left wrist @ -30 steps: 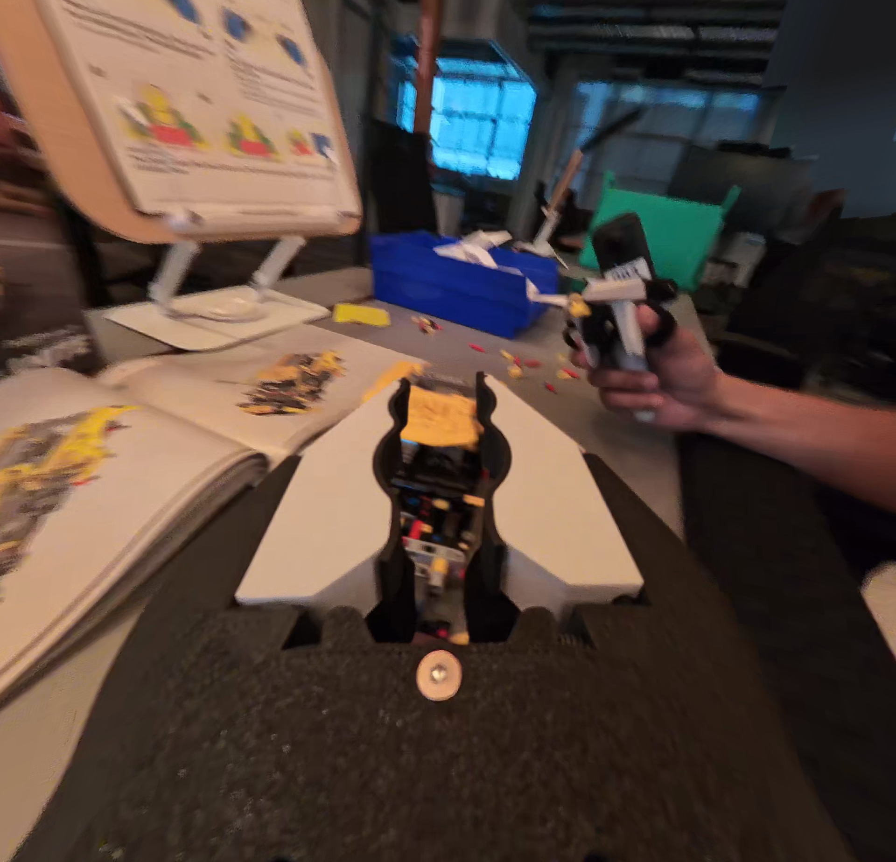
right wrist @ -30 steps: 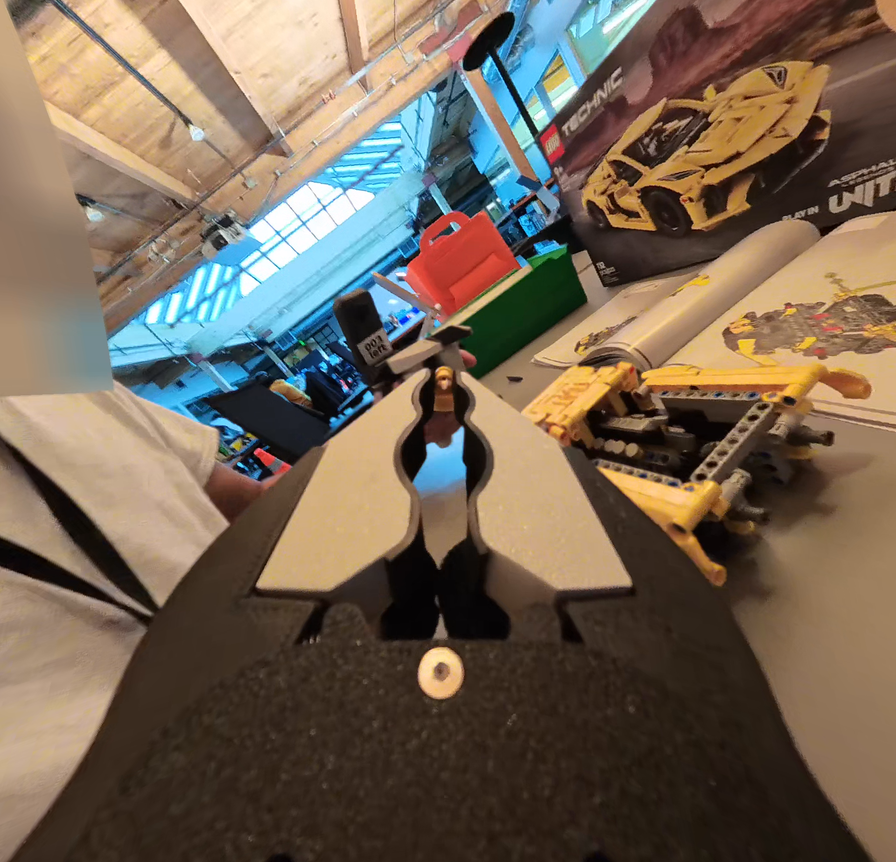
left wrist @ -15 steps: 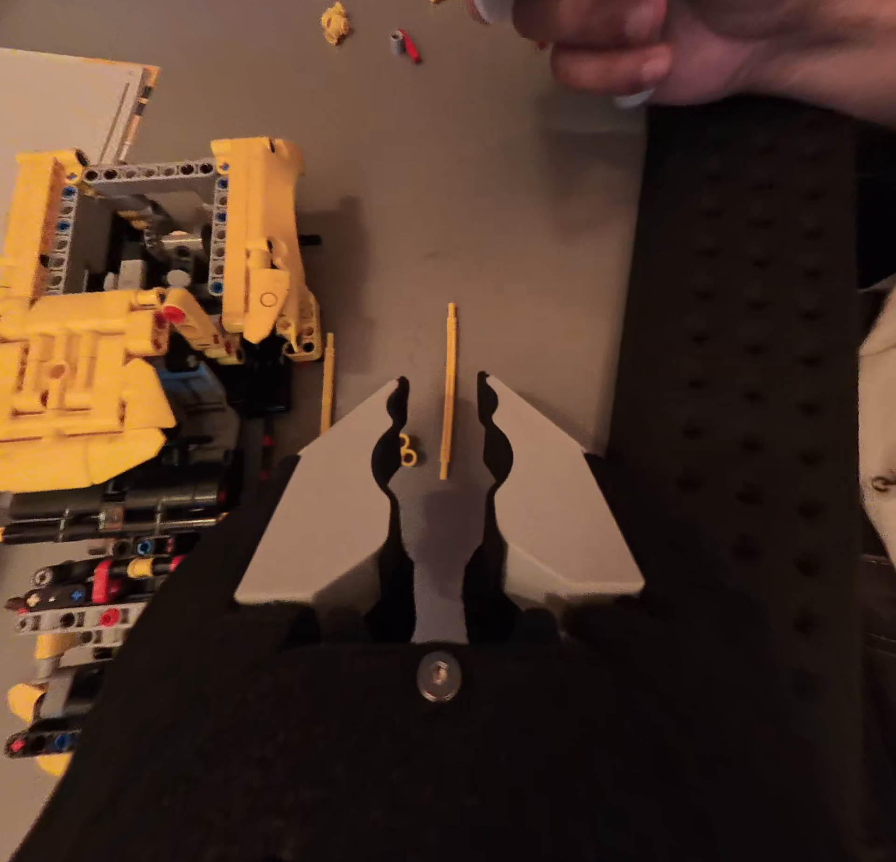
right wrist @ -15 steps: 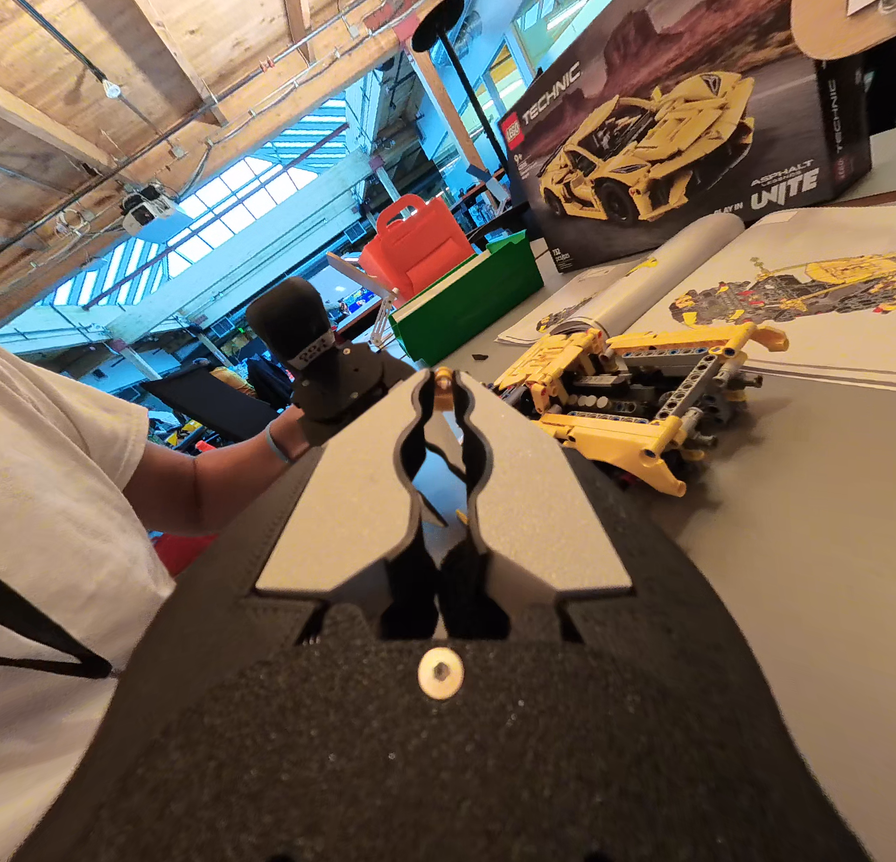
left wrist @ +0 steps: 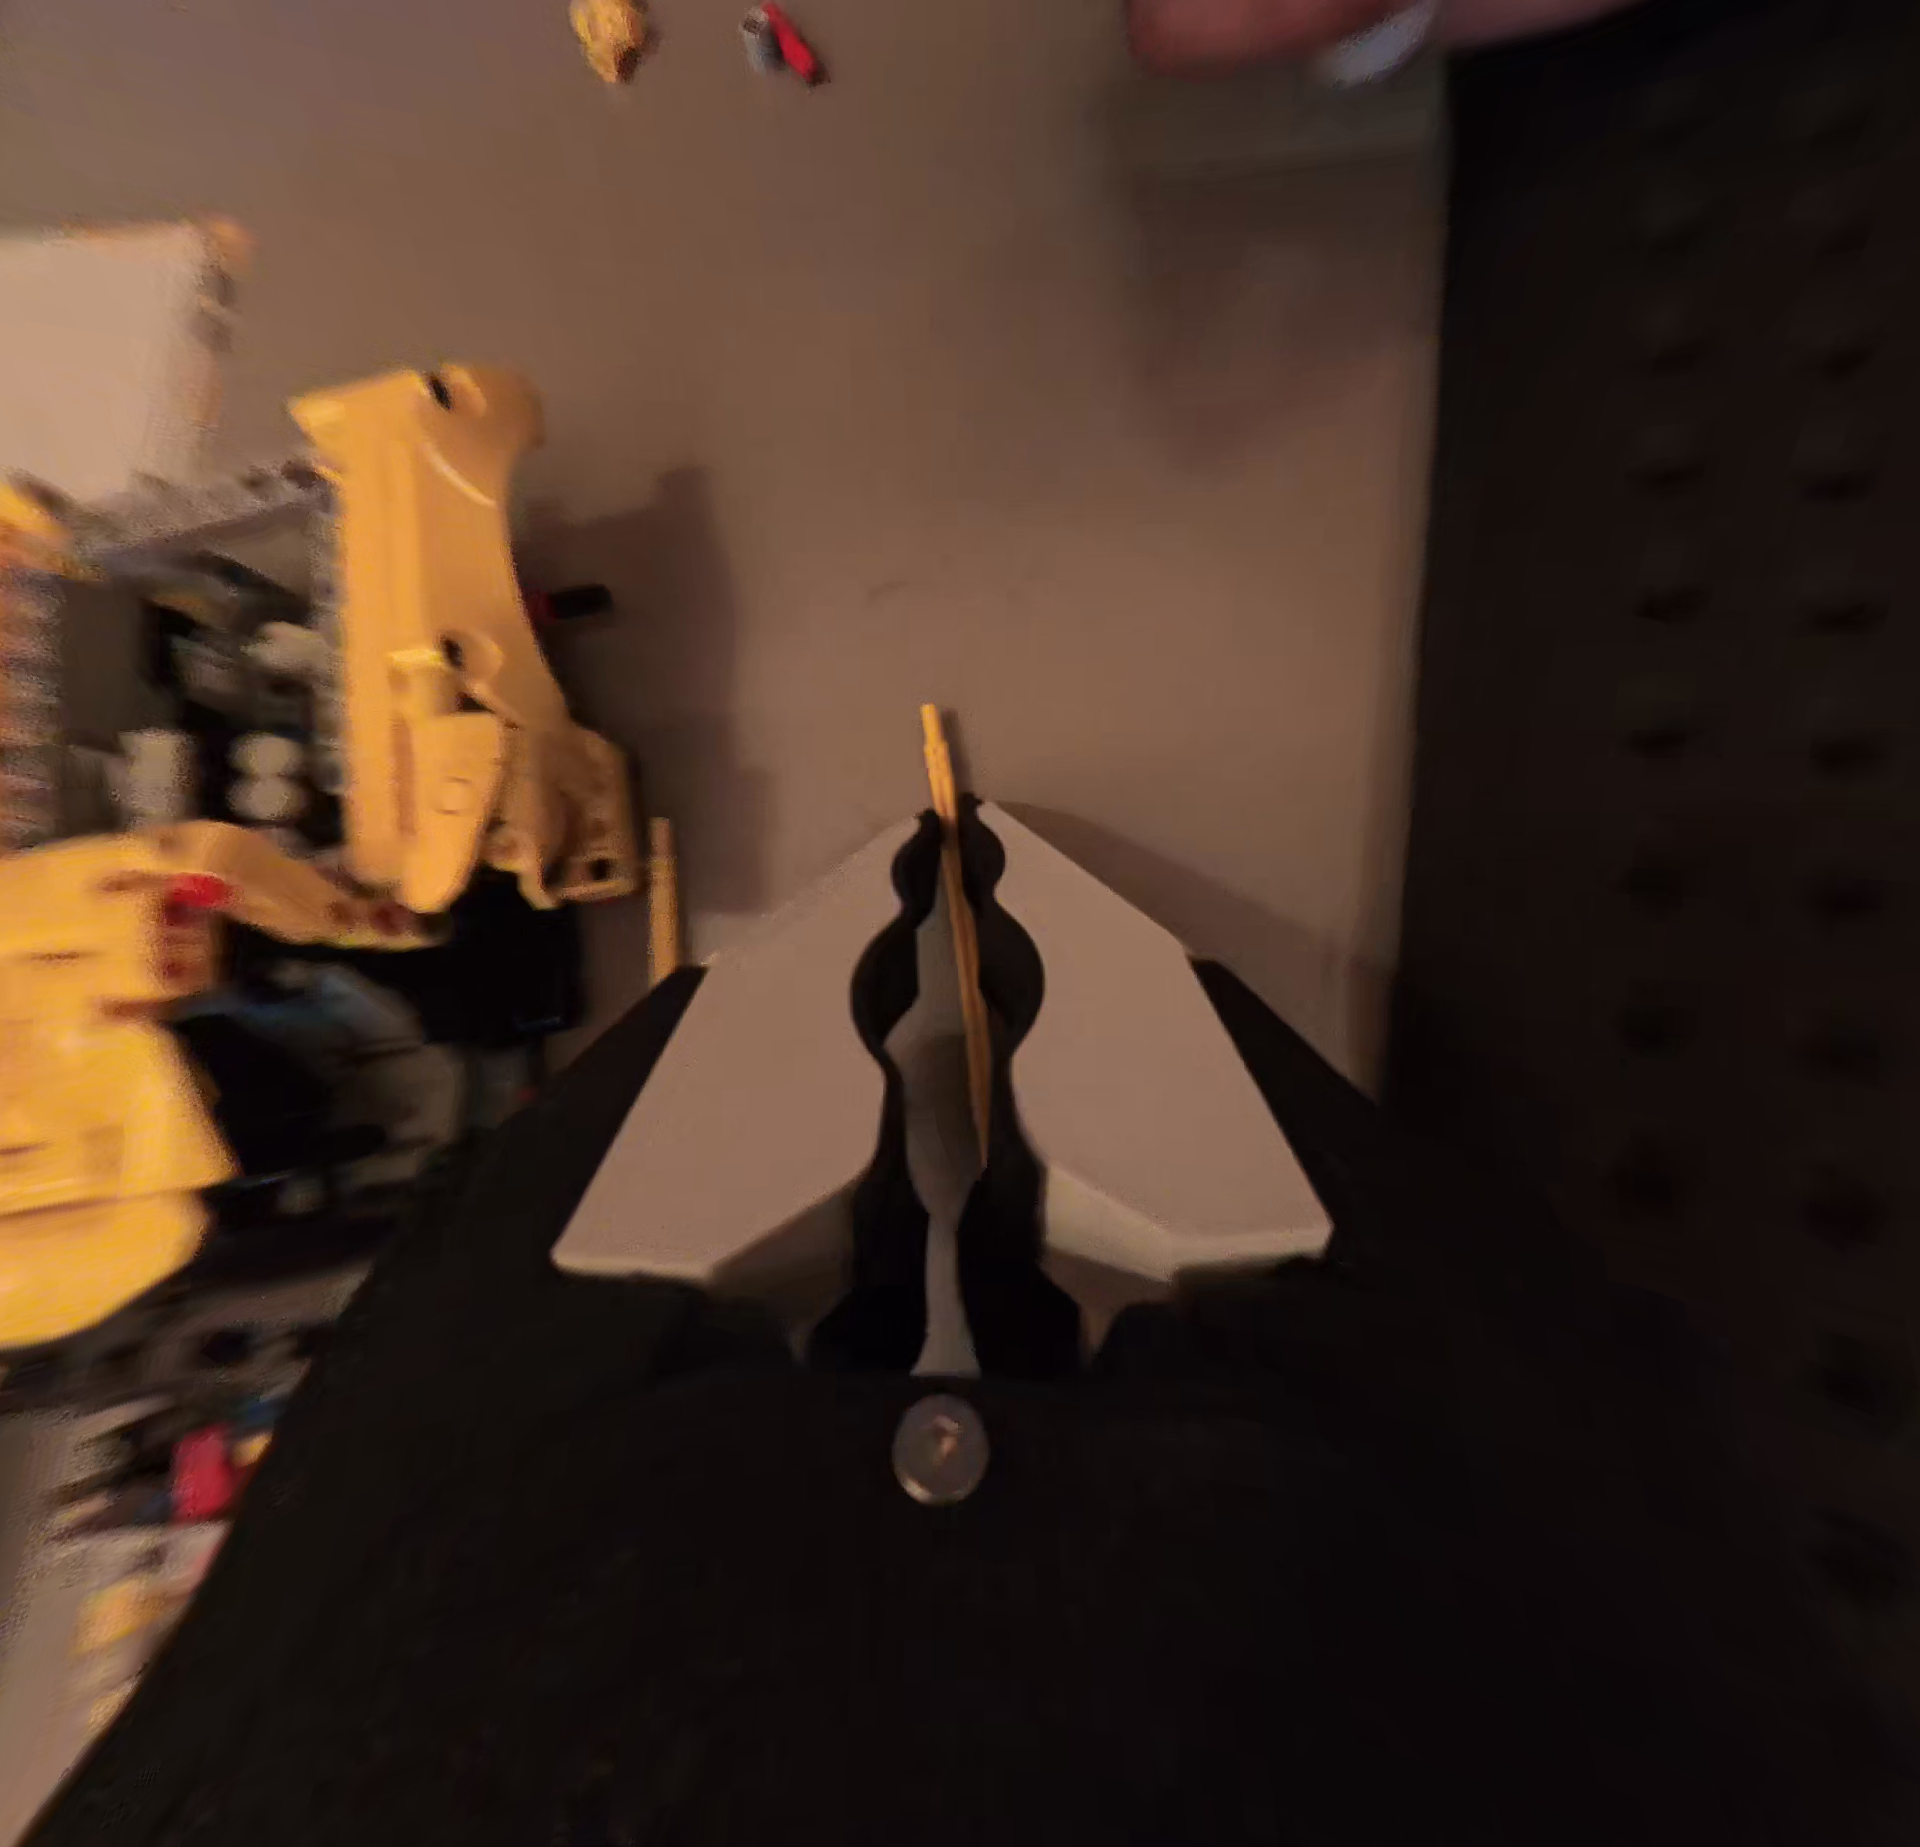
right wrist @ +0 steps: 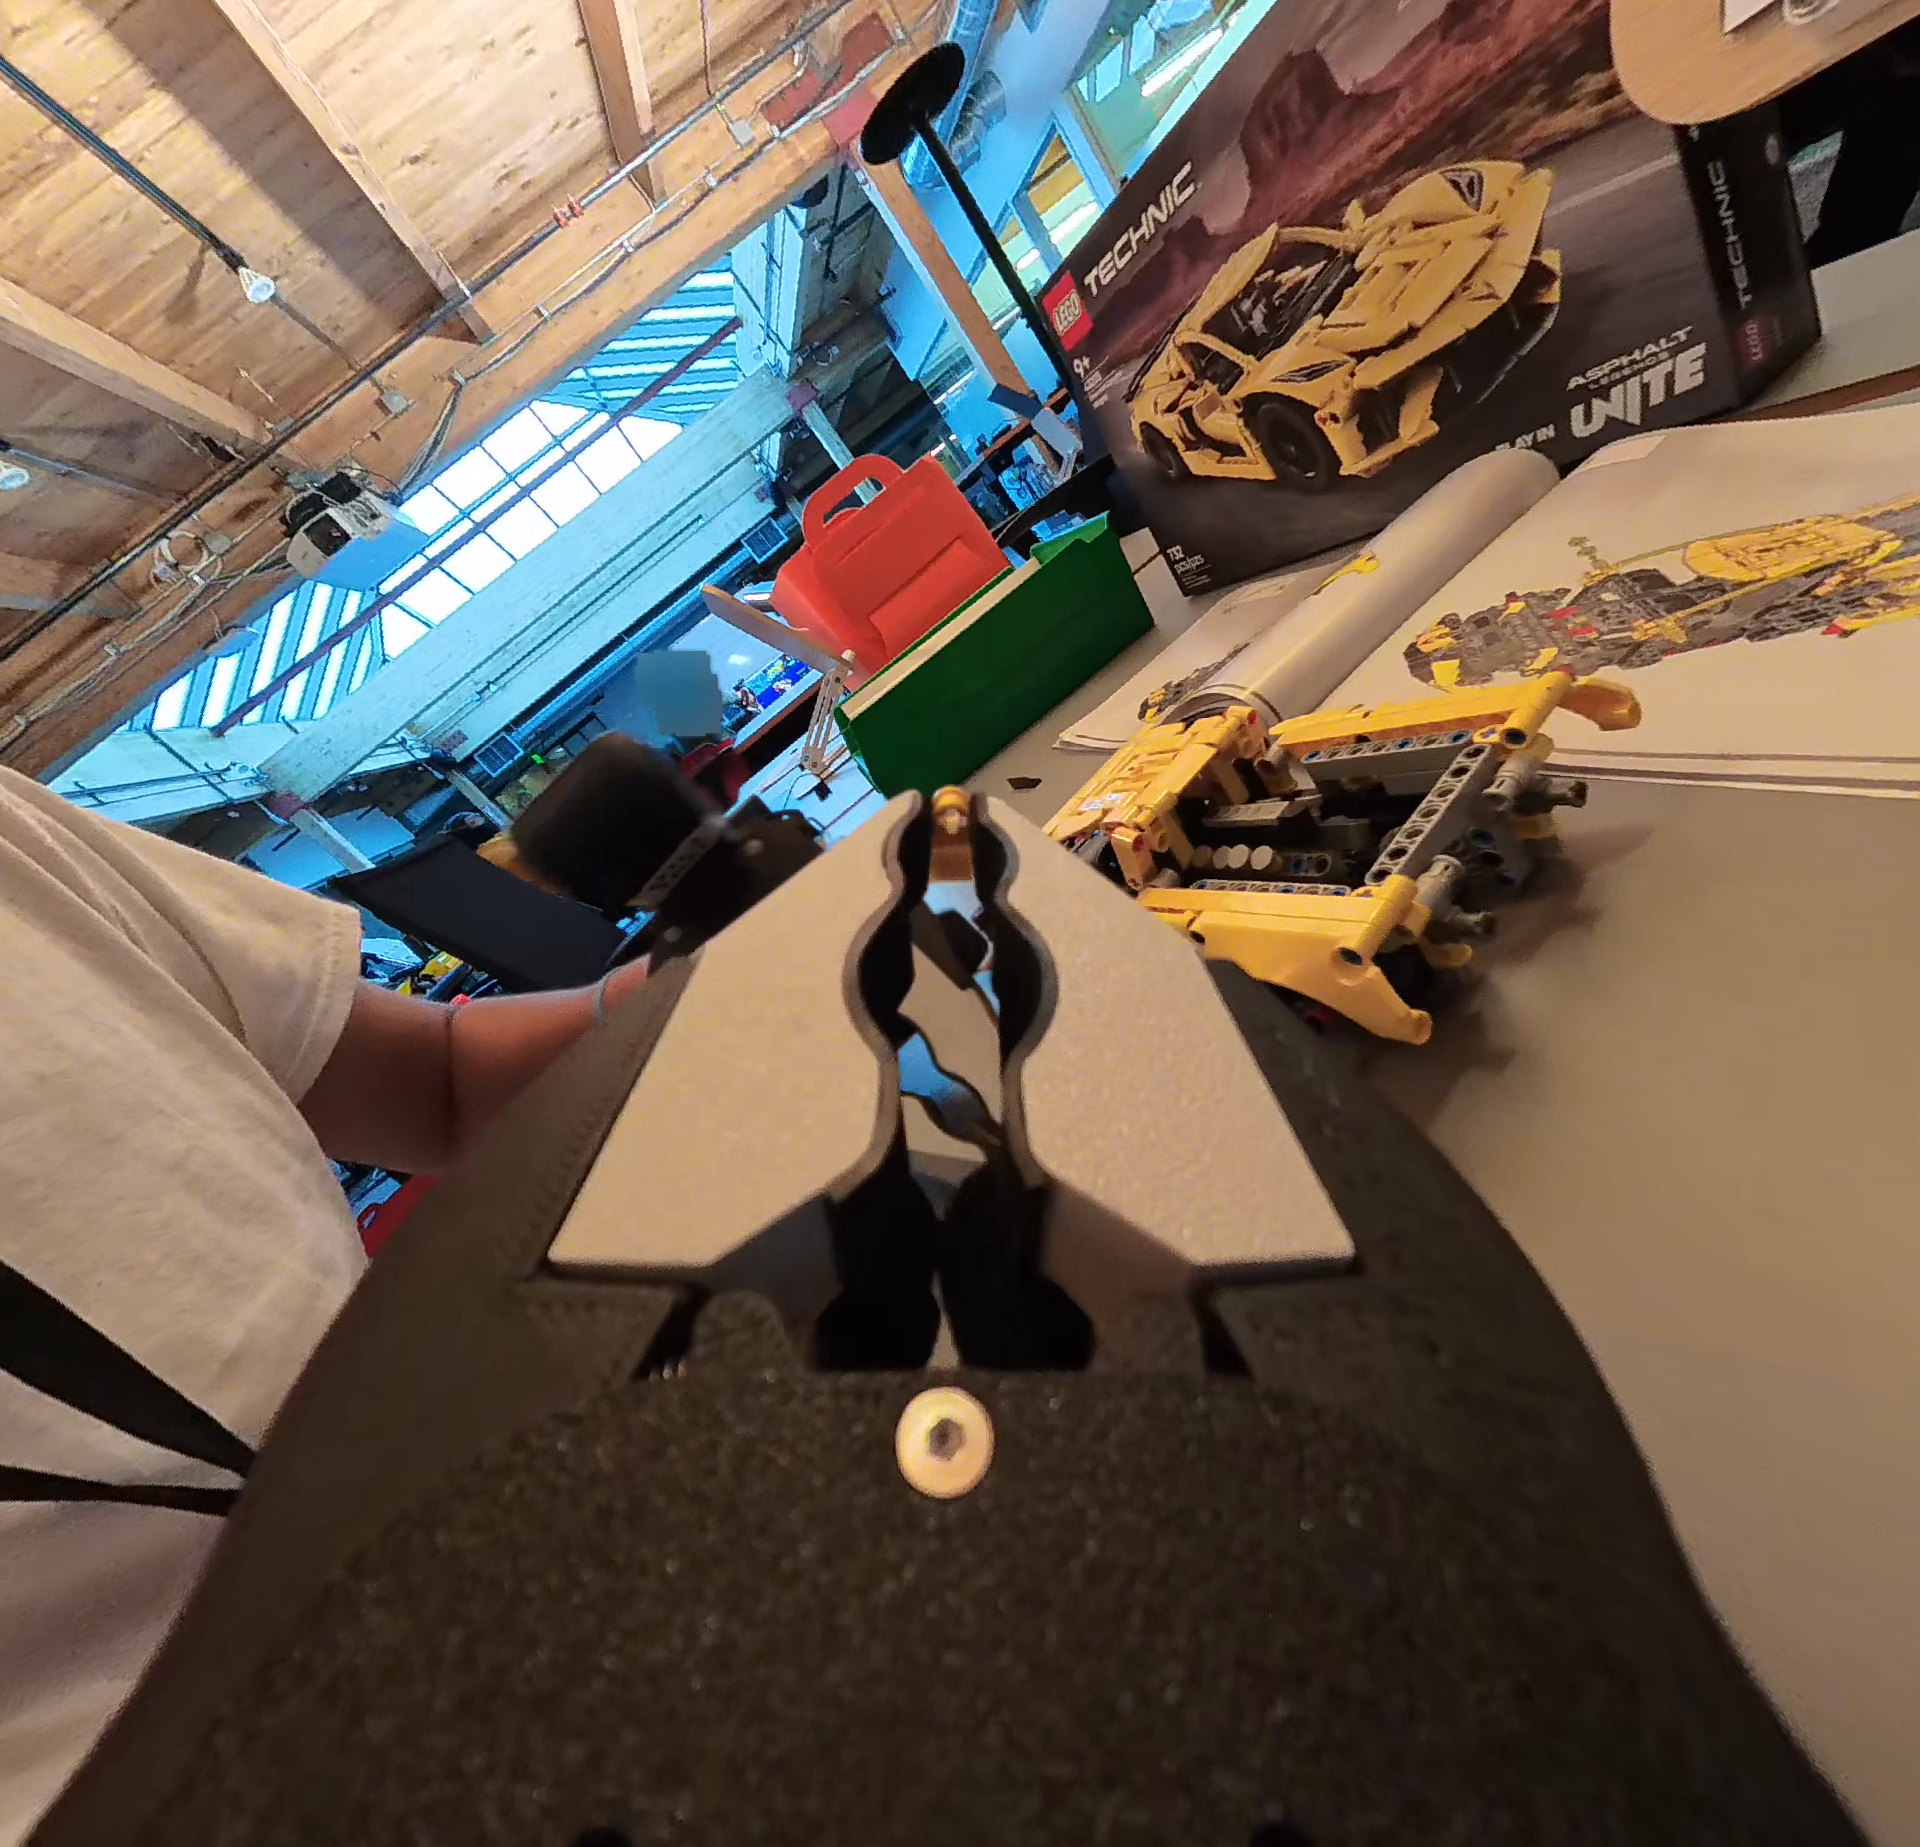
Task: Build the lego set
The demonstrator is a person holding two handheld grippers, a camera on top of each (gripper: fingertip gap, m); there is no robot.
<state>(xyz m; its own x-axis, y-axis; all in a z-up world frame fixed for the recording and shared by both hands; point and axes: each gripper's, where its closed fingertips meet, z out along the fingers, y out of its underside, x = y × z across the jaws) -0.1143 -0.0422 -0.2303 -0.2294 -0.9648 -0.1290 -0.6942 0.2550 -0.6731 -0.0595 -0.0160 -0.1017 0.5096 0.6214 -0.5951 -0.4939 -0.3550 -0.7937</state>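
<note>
In the left wrist view my left gripper (left wrist: 948, 823) points down at the table and is shut on a thin yellow rod (left wrist: 958, 945), whose end sticks out past the tips. The half-built yellow car model (left wrist: 416, 654) lies to its left, blurred. A second yellow rod (left wrist: 662, 893) lies beside the model. My right gripper (right wrist: 948, 808) is shut on a small yellow piece (right wrist: 951, 839), held above the table. The model (right wrist: 1330, 841) is to its right in the right wrist view. The left gripper (right wrist: 665, 841) shows there too, in a hand.
Loose yellow (left wrist: 608, 21) and red pieces (left wrist: 790, 36) lie farther out. A black mat (left wrist: 1662, 862) covers the table's right side. The open instruction booklet (right wrist: 1714, 592), the set's box (right wrist: 1403, 291), a green bin (right wrist: 997, 654) and an orange case (right wrist: 883, 561) stand behind the model. One gripper's finger ends stand about 15 cm off the other's.
My left gripper swung down from facing the room to the table, came over the yellow rod while open and has shut on it. My right gripper still holds its small piece.
</note>
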